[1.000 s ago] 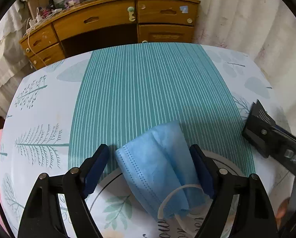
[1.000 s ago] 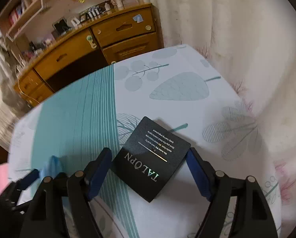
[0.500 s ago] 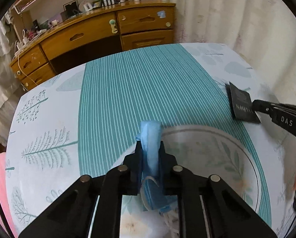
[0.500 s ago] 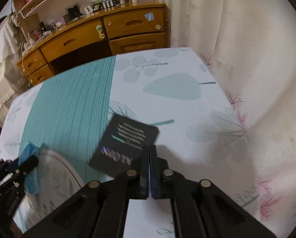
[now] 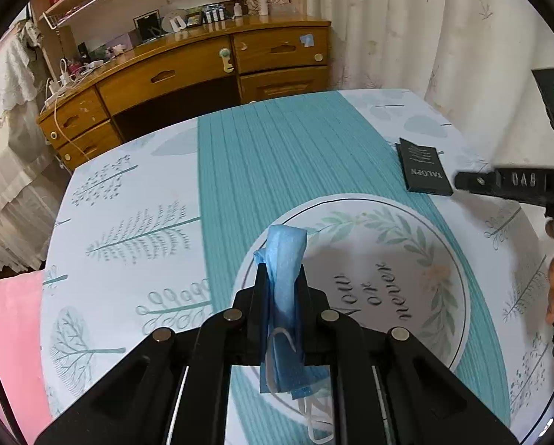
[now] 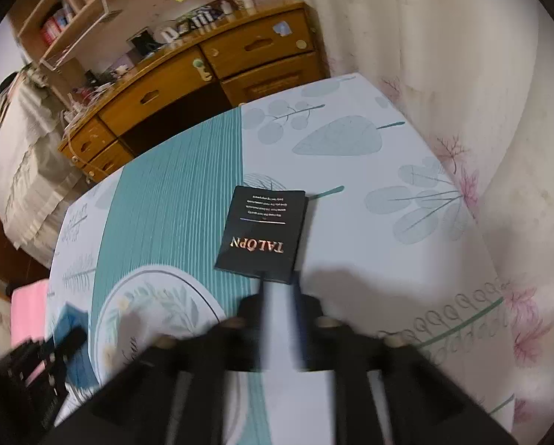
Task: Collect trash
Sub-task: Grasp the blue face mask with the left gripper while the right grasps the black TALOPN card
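Note:
My left gripper (image 5: 281, 270) is shut on a folded blue face mask (image 5: 284, 259) and holds it above the patterned tablecloth (image 5: 136, 200); the mask's white ear loops hang below the jaws. A flat black box (image 6: 264, 231) printed "TALOPN" lies on the cloth, also visible in the left wrist view (image 5: 423, 167). My right gripper (image 6: 279, 287) sits at the box's near edge, blurred, with its fingers a small gap apart; whether it pinches the box's edge is unclear. In the left wrist view the right gripper (image 5: 462, 181) touches the box's right side.
A wooden desk with drawers (image 5: 188, 78) stands beyond the table's far edge, cluttered on top. Curtains (image 5: 425, 26) hang close on the right. A pink surface (image 5: 10, 333) lies off the left edge. A round wreath print (image 5: 388, 270) marks the cloth.
My left gripper closed on the mask and lifted it. My right gripper closed, then its fingers parted slightly at the box's near edge; the box has turned on the cloth.

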A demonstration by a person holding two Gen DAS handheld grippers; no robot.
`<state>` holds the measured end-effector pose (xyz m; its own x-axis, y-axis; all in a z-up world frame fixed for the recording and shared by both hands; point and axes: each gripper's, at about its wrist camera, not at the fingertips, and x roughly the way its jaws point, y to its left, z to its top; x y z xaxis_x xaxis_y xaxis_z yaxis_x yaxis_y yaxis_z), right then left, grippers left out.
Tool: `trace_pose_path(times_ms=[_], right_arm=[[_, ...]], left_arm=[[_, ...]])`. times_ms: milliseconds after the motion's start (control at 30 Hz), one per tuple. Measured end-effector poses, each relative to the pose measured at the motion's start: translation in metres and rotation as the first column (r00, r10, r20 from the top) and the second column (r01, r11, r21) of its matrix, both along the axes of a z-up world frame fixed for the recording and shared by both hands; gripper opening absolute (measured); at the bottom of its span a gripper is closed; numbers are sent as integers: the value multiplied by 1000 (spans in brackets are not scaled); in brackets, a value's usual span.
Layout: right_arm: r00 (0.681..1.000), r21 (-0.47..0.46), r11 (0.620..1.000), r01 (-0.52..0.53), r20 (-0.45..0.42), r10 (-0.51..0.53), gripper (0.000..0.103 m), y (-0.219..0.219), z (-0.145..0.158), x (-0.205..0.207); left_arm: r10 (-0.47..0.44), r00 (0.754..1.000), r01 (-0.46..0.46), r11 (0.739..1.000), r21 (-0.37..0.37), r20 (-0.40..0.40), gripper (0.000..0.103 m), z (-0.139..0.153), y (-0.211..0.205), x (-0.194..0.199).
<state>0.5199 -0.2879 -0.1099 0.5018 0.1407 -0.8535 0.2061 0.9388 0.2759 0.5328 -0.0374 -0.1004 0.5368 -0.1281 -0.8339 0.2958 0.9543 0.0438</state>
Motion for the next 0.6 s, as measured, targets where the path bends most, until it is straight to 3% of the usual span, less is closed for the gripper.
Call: trace_pose_path(times_ms=[33, 67, 133, 500, 600], right_arm=[[1000, 4, 1000, 7, 4, -7, 90, 2, 0, 3], [1000, 6, 1000, 9, 17, -9, 91, 6, 0, 7], [1000, -2, 1000, 6, 20, -6, 91, 12, -1, 13], [997, -254, 967, 32, -56, -48, 90, 43, -31, 48], [998, -282, 958, 41, -35, -53, 81, 45, -31, 47]], left_arm=[[11, 1000, -11, 1000, -1, -2, 8, 0, 4, 2], [19, 1000, -19, 1000, -4, -2, 8, 0, 7, 3], [37, 999, -37, 999, -13, 0, 8, 1, 13, 8], [139, 990, -139, 989, -47, 10, 8, -11, 34, 48], [157, 988, -156, 986, -57, 5, 8, -15, 36, 58]])
